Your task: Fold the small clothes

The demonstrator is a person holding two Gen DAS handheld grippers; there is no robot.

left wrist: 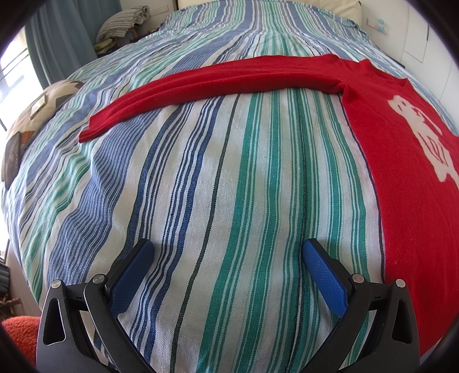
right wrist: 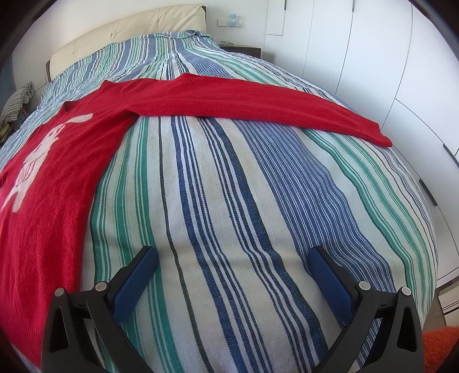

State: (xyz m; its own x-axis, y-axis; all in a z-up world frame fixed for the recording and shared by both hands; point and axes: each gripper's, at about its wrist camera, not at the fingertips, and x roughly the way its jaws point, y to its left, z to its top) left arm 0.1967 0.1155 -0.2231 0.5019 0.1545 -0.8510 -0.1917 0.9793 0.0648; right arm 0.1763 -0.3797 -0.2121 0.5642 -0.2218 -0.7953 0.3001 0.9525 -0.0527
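Note:
A red long-sleeved sweater [left wrist: 401,160] with a white figure on its front lies flat on the striped bed cover [left wrist: 218,178]. In the left wrist view its body is at the right and one sleeve [left wrist: 218,83] stretches left. In the right wrist view the sweater body [right wrist: 48,183] is at the left and the other sleeve [right wrist: 258,103] stretches right. My left gripper [left wrist: 228,246] is open and empty over the bare cover, left of the sweater body. My right gripper [right wrist: 232,252] is open and empty over the cover, right of the body.
A cushion and a dark framed object [left wrist: 13,157] lie at the bed's left edge. A folded checked cloth [left wrist: 123,21] sits beyond the bed. White wardrobe doors [right wrist: 387,57] run along the right. A padded headboard [right wrist: 126,25] is at the far end.

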